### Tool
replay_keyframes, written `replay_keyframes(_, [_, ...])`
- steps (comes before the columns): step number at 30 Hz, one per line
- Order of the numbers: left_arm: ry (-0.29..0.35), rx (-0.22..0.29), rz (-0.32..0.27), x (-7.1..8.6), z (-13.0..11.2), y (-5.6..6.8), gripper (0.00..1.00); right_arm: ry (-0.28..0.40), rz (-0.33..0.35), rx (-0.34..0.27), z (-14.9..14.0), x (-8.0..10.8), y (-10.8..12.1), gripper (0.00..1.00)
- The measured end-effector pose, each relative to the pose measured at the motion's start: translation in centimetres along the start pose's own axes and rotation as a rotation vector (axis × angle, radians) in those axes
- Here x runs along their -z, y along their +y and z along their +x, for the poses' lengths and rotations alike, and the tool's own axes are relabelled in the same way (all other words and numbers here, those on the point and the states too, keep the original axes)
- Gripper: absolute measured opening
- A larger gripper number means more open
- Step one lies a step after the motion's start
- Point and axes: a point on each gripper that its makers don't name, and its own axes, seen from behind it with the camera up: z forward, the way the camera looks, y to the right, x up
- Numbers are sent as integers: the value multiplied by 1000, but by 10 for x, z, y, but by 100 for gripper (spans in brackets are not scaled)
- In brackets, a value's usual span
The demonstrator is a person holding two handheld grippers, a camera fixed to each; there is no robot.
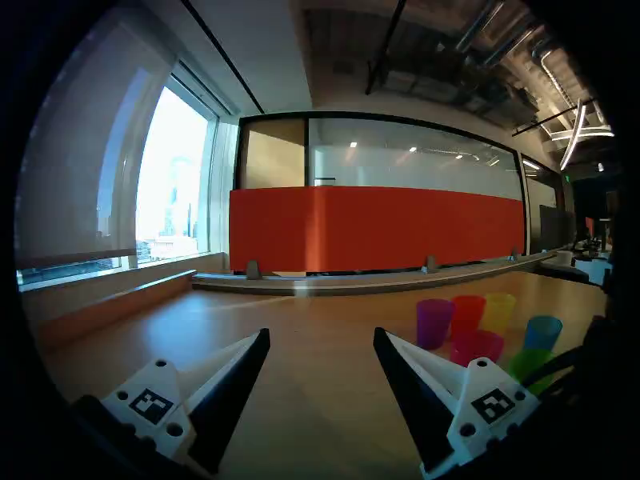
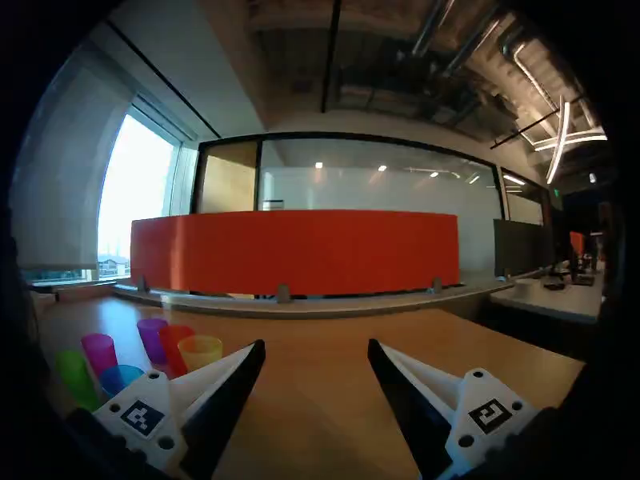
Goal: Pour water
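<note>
Both tongs are wide open and holding nothing. At the bottom of the left gripper view, the left gripper has its fingers spread over the bare wooden table. Same deal for the right gripper, bottom of the right gripper view. The coloured cups stand bunched on the table, lower right in the left gripper view and lower left in the right gripper view. An orange divider runs across mid-frame, with a bright window upper left.

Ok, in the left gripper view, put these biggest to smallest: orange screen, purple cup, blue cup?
1. orange screen
2. purple cup and blue cup look about alike, so I can't rank them.
</note>
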Motion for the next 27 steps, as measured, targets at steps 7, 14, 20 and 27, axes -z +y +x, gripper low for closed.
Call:
replay_keyframes(7, [0,0,0,0,0,0,96,-10,3,1,-4,0,-1,99])
replay_keyframes(14, [0,0,0,0,0,0,96,-23,6,11,-8,1,-3,99])
replay_keyframes(20, [0,0,0,0,0,0,96,-41,11,9,-11,1,-6,99])
replay_keyframes(27, [0,0,0,0,0,0,96,-43,12,8,-10,1,-7,99])
